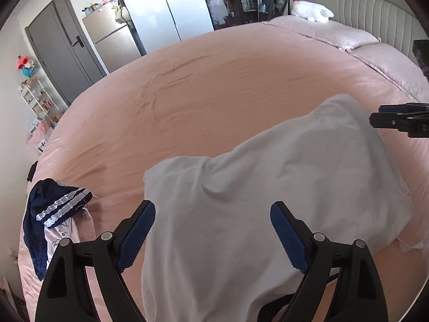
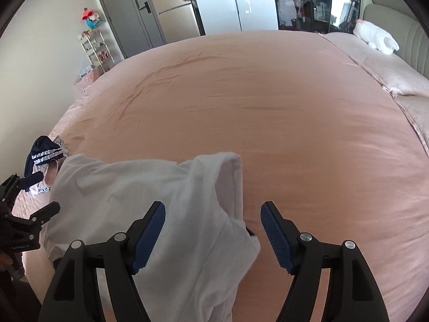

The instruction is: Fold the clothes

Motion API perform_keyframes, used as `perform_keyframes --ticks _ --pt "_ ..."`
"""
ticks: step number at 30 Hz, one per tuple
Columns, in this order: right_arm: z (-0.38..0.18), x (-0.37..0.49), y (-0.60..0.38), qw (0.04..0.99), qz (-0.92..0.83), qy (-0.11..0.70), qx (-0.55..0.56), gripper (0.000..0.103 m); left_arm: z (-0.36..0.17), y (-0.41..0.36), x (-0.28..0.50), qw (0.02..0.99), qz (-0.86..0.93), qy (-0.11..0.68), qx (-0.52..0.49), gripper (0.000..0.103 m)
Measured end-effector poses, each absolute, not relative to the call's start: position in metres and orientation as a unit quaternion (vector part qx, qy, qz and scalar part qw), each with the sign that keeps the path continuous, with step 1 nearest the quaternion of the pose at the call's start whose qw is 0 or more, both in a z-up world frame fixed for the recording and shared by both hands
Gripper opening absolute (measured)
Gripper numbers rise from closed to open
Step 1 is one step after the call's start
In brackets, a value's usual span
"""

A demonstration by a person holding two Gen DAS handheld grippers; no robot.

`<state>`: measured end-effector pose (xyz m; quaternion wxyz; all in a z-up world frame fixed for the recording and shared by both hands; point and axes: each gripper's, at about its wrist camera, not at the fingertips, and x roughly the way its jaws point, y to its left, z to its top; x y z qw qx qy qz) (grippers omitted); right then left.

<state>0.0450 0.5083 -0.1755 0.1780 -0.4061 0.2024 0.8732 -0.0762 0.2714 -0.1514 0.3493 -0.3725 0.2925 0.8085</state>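
Note:
A white garment [image 1: 268,174] lies loosely bunched on the pink bed sheet [image 1: 214,80], near the bed's front edge. My left gripper [image 1: 213,214] hovers open over its near left part, with the cloth showing between the spread blue pads. My right gripper [image 2: 211,214] is also open, above the garment's [image 2: 134,187] right edge, where a folded flap stands up. Each gripper shows at the edge of the other's view: right gripper [image 1: 386,118], left gripper [image 2: 37,196]. Neither holds any fabric.
A navy garment with white stripes [image 1: 53,209] [image 2: 43,153] lies crumpled at the bed's left edge. Pillows [image 1: 335,35] and a white plush toy [image 1: 312,12] sit by the headboard. A grey door [image 2: 120,13], fridge and shelf stand beyond the bed.

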Motion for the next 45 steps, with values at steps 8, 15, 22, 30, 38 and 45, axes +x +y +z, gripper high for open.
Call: perform_keyframes --ticks 8,15,22,30,38,45 --pt "-0.188 0.107 0.486 0.19 0.857 0.27 -0.395 0.074 -0.122 0.313 -0.072 0.385 0.798 0.26 -0.384 0.088" --pt "-0.198 0.12 0.471 0.201 0.847 0.304 -0.387 0.074 -0.112 0.34 -0.046 0.392 0.794 0.289 -0.363 0.088" --pt "-0.194 0.12 0.481 0.171 0.849 0.308 -0.393 0.074 -0.123 0.342 -0.001 0.406 0.778 0.335 -0.343 0.088" --pt "-0.194 0.1 0.51 0.149 0.844 0.269 -0.439 0.075 -0.168 0.343 0.03 0.371 0.765 0.373 -0.371 0.088" --pt "-0.188 0.07 0.533 0.147 0.843 0.252 -0.451 0.075 -0.196 0.357 0.078 0.302 0.75 0.505 -0.301 0.088" --pt "-0.173 0.041 0.553 0.115 0.84 0.244 -0.47 0.075 -0.21 0.372 0.119 0.295 0.725 0.578 -0.232 0.088"
